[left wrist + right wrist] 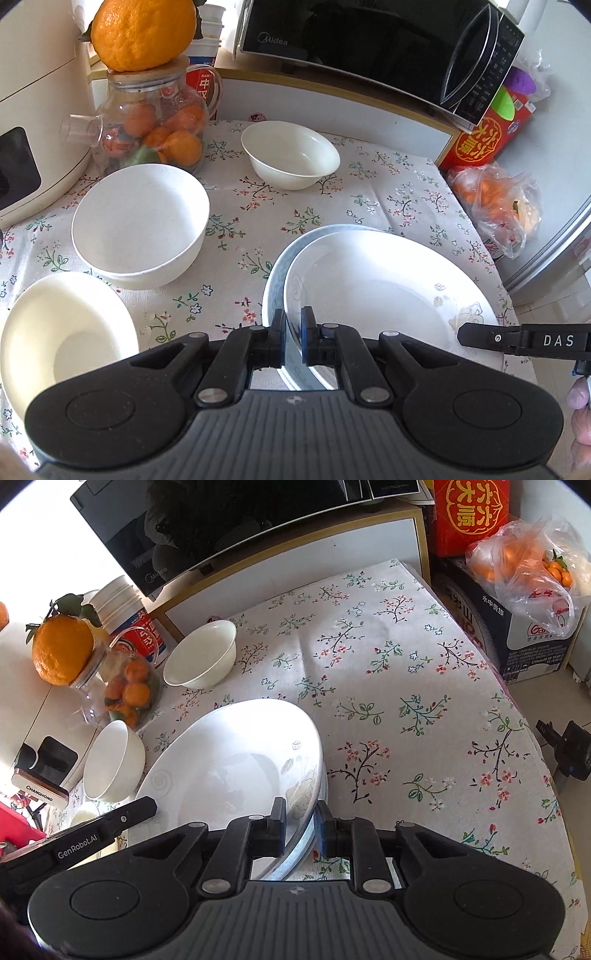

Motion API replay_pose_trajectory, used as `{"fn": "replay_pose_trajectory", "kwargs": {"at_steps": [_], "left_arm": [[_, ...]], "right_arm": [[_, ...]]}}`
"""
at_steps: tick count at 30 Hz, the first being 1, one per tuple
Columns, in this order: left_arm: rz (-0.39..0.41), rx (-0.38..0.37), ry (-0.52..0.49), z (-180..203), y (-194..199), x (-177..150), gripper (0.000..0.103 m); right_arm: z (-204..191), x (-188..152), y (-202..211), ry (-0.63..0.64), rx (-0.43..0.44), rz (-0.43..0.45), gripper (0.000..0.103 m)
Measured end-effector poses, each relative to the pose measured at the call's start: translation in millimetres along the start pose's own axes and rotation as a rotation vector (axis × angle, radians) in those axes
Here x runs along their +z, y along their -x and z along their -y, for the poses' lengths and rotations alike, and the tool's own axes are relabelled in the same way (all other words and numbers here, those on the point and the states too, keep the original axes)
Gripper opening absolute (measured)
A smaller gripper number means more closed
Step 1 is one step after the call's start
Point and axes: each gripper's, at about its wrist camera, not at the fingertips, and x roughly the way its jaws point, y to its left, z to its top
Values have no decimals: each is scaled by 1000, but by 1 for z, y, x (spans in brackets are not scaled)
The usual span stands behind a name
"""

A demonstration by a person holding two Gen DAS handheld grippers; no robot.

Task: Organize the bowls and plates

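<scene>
Two stacked plates lie on the floral tablecloth: a white flower-patterned plate [384, 288] on a blue-rimmed plate [275, 273]. My left gripper [293, 332] is shut on their near rims. My right gripper [300, 821] is shut on the opposite rim of the same stack [236, 760]; its finger shows in the left wrist view [480, 336]. Three white bowls stand on the cloth: a large one [140, 225], a small one at the back [290, 158], and one tilted at the near left [62, 332].
A glass jar of oranges [155, 129] with a big orange on its lid [142, 33] stands at the back left beside a white appliance [33, 110]. A black microwave [369, 48] sits on a shelf behind. A red box [484, 140] and bagged fruit [495, 206] are right.
</scene>
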Motion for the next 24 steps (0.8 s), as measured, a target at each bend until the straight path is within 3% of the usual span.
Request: {"fn": "replay_pose_trajectory", "kwargs": {"at_steps": [12,24], "left_arm": [[13,83,-84,5,-2,-6,8],[33,122,-152,13,-5,-11,9]], "right_arm": [[-9,-3,-6,21,-5,-11,16],[-16,-3,-8,81,-42,2,17]]}}
